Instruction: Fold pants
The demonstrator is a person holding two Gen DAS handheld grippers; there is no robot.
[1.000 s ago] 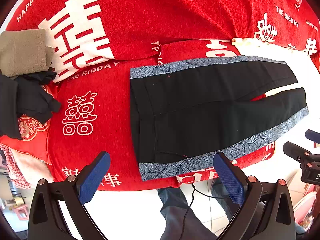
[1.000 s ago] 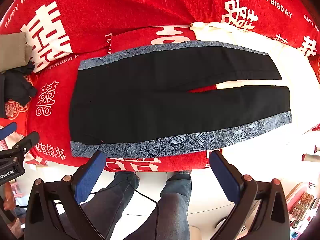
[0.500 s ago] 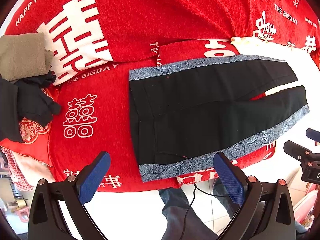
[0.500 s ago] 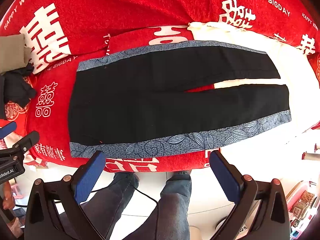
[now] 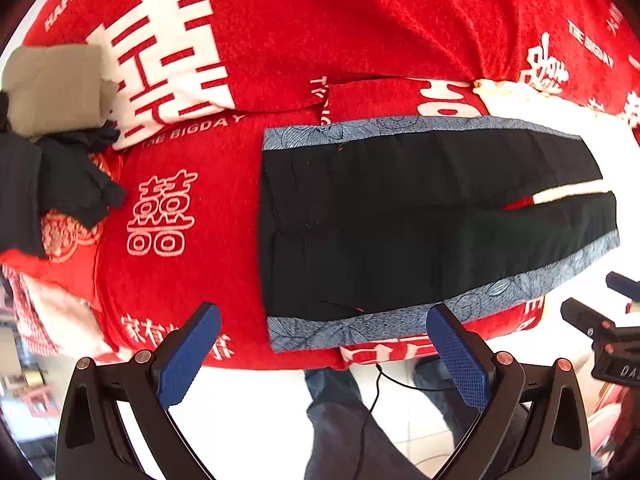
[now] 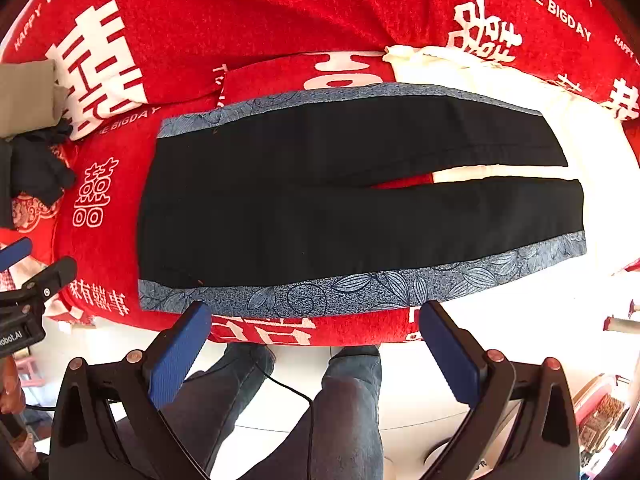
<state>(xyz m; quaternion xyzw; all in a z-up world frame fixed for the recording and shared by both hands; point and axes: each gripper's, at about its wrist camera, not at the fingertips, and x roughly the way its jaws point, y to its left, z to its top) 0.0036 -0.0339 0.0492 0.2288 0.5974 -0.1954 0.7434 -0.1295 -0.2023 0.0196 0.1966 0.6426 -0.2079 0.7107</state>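
Note:
Black pants (image 5: 400, 220) with blue leaf-patterned side stripes lie flat on a red blanket (image 5: 240, 32), waistband to the left, both legs pointing right and slightly parted. They also show in the right wrist view (image 6: 320, 208). My left gripper (image 5: 324, 348) is open and empty, held above the near edge by the waistband corner. My right gripper (image 6: 316, 340) is open and empty, held above the near stripe at mid-leg. Each gripper shows at the edge of the other's view.
A folded beige garment (image 5: 52, 88) and a dark crumpled garment (image 5: 60, 188) lie at the far left of the blanket. A white sheet (image 6: 520, 88) lies under the pant legs at right. The person's legs (image 6: 340, 408) and a cable stand at the near edge.
Both grippers have drifted slightly; the pants sit a little lower in the left view and a little higher in the right view. The pants lie as before.

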